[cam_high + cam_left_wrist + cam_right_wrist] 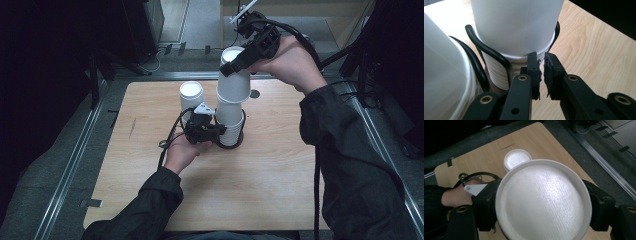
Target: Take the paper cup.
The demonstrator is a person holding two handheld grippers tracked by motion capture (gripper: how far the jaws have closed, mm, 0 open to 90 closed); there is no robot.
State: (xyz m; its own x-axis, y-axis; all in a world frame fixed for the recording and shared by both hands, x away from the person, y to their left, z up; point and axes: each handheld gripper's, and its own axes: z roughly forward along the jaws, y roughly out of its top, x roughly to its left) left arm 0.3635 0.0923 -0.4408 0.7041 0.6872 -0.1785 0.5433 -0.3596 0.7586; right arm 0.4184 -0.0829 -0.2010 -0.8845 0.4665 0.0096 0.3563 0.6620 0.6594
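Your right hand-held gripper (235, 64) clamps an upside-down white foam cup (234, 82) by its base, raised high but with its rim overlapping the nested cup stack (230, 125) in the black wire holder (489, 53) on the counter (260, 185). Your left hand-held gripper (542, 65), jaws almost shut on nothing, rests against the stack. Pull straight up, bracing the stack; a second stack (191, 97) stands just beside.

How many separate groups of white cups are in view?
3: the lifted cup clamped in the right tool, the nested stack in the black holder beside the left tool, and a lone upside-down cup behind. Nested cups can't be counted.
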